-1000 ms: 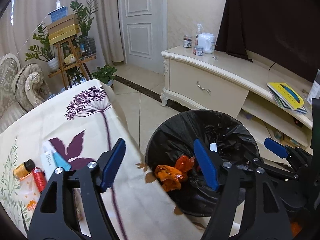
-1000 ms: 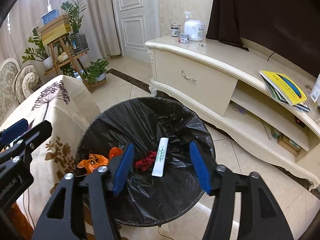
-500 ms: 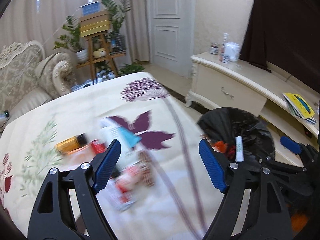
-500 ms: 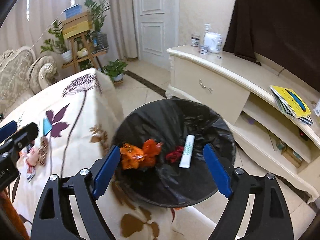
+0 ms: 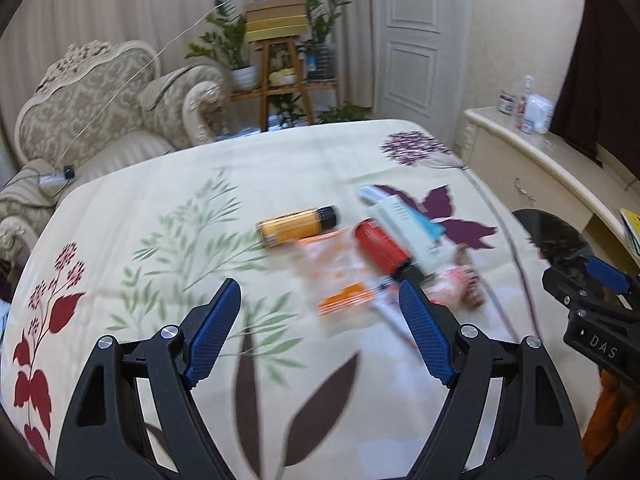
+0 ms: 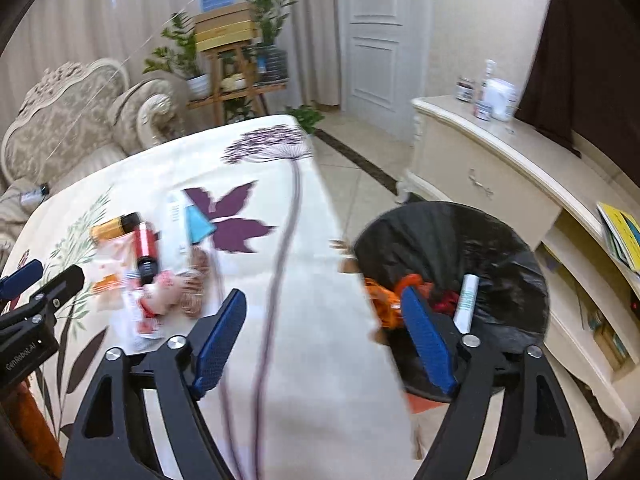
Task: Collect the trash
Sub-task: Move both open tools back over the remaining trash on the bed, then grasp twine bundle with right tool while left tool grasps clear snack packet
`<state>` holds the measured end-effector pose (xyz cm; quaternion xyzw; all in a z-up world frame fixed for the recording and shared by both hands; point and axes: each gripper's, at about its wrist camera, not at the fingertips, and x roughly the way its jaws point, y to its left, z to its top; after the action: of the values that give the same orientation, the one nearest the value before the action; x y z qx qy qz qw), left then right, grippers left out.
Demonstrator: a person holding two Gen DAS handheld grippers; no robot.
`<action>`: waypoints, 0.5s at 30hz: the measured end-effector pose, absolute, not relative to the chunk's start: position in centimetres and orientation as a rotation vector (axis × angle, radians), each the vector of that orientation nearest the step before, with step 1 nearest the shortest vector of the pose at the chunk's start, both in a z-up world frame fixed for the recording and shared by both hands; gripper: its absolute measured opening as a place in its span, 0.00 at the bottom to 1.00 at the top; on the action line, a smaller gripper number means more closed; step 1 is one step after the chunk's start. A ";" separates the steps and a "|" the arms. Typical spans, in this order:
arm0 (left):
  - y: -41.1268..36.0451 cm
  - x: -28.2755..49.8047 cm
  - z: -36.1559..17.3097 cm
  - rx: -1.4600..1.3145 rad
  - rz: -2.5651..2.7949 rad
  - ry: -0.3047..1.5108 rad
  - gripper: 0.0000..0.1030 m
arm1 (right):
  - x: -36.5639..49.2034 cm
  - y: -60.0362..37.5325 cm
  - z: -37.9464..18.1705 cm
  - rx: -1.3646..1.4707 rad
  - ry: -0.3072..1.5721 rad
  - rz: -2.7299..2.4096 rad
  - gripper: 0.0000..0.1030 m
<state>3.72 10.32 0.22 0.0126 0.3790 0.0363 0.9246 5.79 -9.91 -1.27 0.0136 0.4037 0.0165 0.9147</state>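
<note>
Trash lies in a pile on the floral tablecloth (image 5: pixel 168 216): an orange bottle with a black cap (image 5: pixel 296 226), a red can (image 5: pixel 382 250), a white and blue tube (image 5: pixel 408 224), an orange and white wrapper (image 5: pixel 344 280) and a pink wrapper (image 5: pixel 456 280). My left gripper (image 5: pixel 320 330) is open and empty above the cloth, just short of the pile. My right gripper (image 6: pixel 322 340) is open and empty over the table's right edge. The black-lined bin (image 6: pixel 516 248) beside the table holds orange wrappers (image 6: pixel 384 300), a red scrap and a white tube (image 6: pixel 466 298).
A cream TV cabinet (image 6: pixel 492 184) stands right of the bin, with bottles on top and a yellow book (image 6: pixel 620 232) on its shelf. An ornate sofa (image 5: pixel 100 120) and a wooden plant stand (image 5: pixel 280 64) lie behind the table. A white door (image 5: pixel 412 32) is at the back.
Both grippers have swung left from over the bin toward the table. The trash pile has come in front of the left gripper. Both stay open and empty.
</note>
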 end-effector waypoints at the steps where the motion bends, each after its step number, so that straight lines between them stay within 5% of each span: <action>1: 10.8 3.6 0.1 0.023 0.084 0.781 0.77 | 6.0 -9.3 -1.3 0.020 0.837 0.046 0.61; 15: 15.7 3.0 -1.3 -0.039 0.162 0.819 0.77 | 8.5 -3.6 -2.7 -0.038 0.904 0.157 0.44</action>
<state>2.97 15.74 -1.32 -0.0189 0.3978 0.0787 0.9139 8.46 -3.63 -2.72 -0.0182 0.4365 0.0759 0.8963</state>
